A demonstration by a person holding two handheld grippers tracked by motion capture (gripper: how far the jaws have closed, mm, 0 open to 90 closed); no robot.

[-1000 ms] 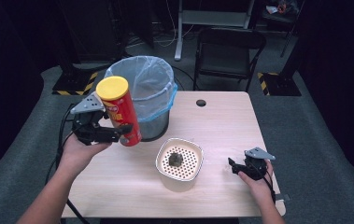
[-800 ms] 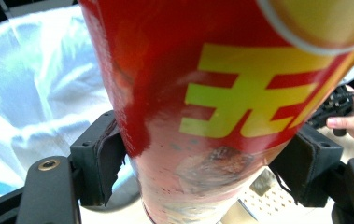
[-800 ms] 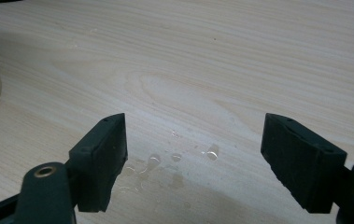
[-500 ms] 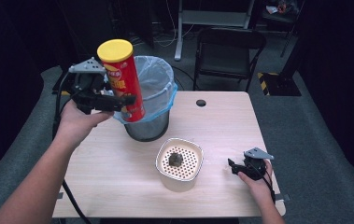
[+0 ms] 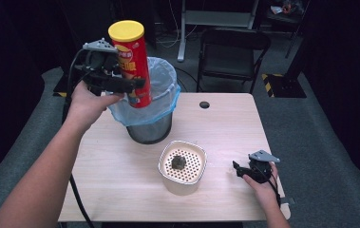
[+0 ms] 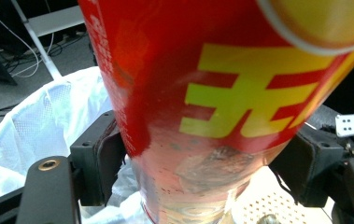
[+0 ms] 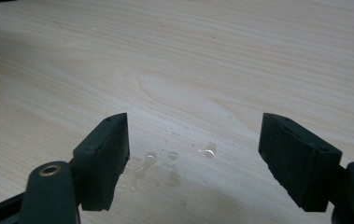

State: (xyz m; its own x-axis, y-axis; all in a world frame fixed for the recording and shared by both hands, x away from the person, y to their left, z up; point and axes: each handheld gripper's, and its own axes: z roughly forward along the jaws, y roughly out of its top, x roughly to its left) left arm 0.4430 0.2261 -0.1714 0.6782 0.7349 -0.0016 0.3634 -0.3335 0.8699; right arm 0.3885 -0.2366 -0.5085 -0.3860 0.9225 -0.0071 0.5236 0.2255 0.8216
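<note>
A tall red chip can (image 5: 132, 61) with a yellow lid is held upright in the air by my left gripper (image 5: 129, 85), shut on its middle. It hangs over the near left rim of a mesh waste bin (image 5: 150, 126) lined with a pale blue bag (image 5: 165, 80). In the left gripper view the red can (image 6: 202, 102) sits between both jaws, with the bag (image 6: 39, 126) below. My right gripper (image 5: 237, 168) rests low at the table's right front, open, and nothing lies between its jaws (image 7: 193, 158) but bare wood.
A cream perforated bowl (image 5: 182, 166) with a dark lump (image 5: 178, 162) inside stands mid-table near the front. Small water drops (image 7: 174, 156) wet the wood under the right gripper. A black folding chair (image 5: 232, 52) stands behind the table. A cable hole (image 5: 204, 104) marks the far side.
My left gripper has lifted the can up and back, from in front of the bin to over its rim. The right gripper has stayed in place.
</note>
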